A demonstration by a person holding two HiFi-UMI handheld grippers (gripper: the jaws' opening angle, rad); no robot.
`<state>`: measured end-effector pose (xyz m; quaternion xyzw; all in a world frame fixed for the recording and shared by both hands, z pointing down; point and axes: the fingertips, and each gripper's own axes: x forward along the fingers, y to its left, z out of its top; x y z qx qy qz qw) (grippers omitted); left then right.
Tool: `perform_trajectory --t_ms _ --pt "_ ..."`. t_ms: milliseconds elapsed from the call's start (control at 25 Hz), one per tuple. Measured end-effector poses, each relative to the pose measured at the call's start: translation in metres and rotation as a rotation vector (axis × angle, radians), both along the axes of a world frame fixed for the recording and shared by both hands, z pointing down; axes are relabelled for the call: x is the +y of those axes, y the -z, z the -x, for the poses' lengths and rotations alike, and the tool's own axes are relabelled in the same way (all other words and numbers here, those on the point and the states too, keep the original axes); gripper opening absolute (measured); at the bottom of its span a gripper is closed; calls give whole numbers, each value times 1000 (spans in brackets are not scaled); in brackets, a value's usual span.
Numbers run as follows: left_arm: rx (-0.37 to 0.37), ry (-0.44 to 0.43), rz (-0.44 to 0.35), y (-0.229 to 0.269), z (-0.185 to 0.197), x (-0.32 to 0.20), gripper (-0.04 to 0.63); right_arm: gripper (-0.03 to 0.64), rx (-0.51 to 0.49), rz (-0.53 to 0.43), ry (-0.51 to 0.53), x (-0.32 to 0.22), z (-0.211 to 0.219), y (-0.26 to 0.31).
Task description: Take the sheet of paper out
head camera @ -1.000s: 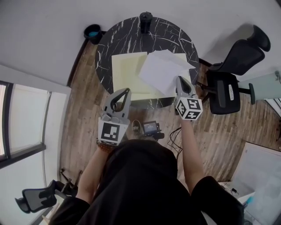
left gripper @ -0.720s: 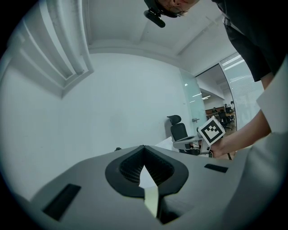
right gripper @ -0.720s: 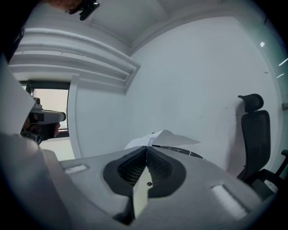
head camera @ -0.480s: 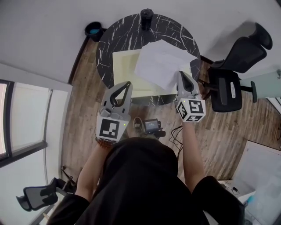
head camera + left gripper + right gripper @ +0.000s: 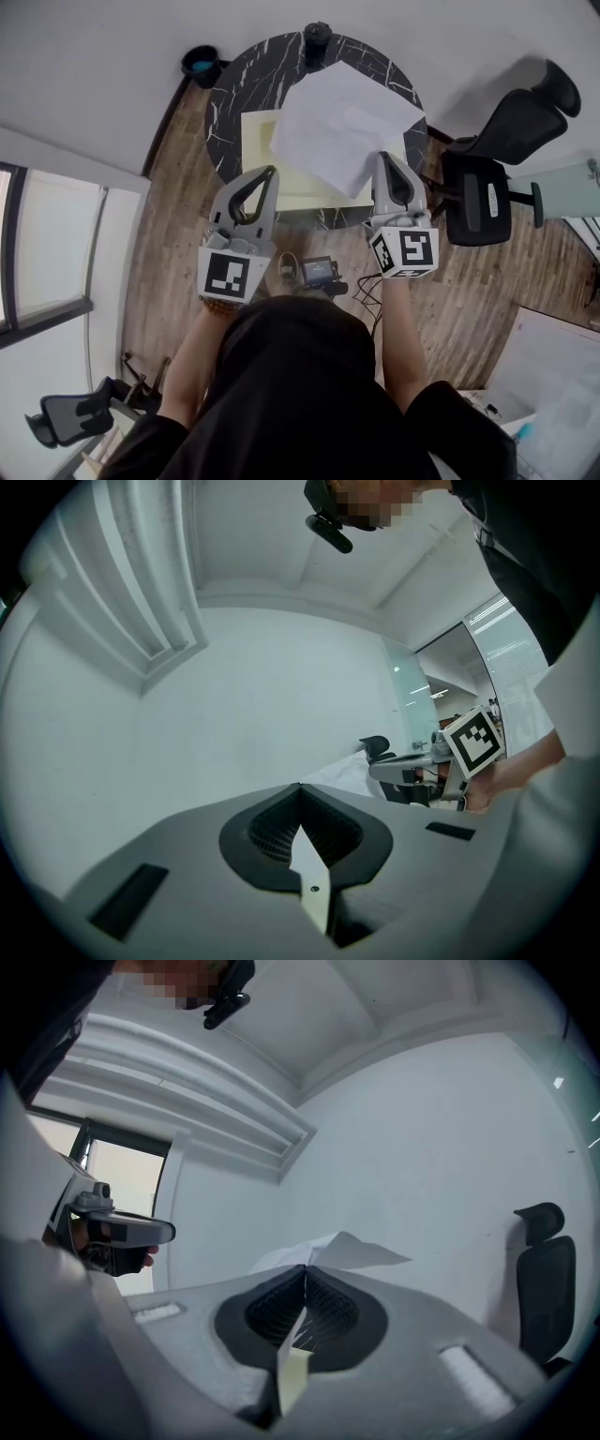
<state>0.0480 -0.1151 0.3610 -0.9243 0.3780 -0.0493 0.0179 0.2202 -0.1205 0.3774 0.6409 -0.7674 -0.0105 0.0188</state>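
A white sheet of paper [image 5: 337, 122] hangs lifted over the round black marble table [image 5: 242, 80], above a pale yellow folder [image 5: 258, 145]. My right gripper [image 5: 387, 157] is shut on the sheet's near right corner; in the right gripper view the paper [image 5: 349, 1252] fans out from the closed tips [image 5: 305, 1267]. My left gripper [image 5: 270, 172] is shut and empty, held near the table's front edge, left of the sheet. In the left gripper view its jaws [image 5: 300, 786] meet in a point, with the paper [image 5: 343, 774] beyond them.
A black cup [image 5: 317, 37] stands at the table's far edge. A blue bin [image 5: 200, 66] sits on the floor at the back left. A black office chair [image 5: 506, 141] stands to the right. A small device with cables [image 5: 319, 272] lies on the wooden floor.
The right gripper has lifted the sheet higher and further left, so it now covers more of the yellow folder. The left gripper has drifted slightly left, still shut.
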Motion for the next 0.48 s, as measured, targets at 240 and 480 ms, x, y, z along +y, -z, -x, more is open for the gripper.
perform_trajectory --t_ms 240,480 --pt "12 2 -28 9 2 3 -6 -2 -16 -50 32 8 26 24" --pt "30 12 -38 14 3 6 -6 -3 -38 -74 74 16 50 36"
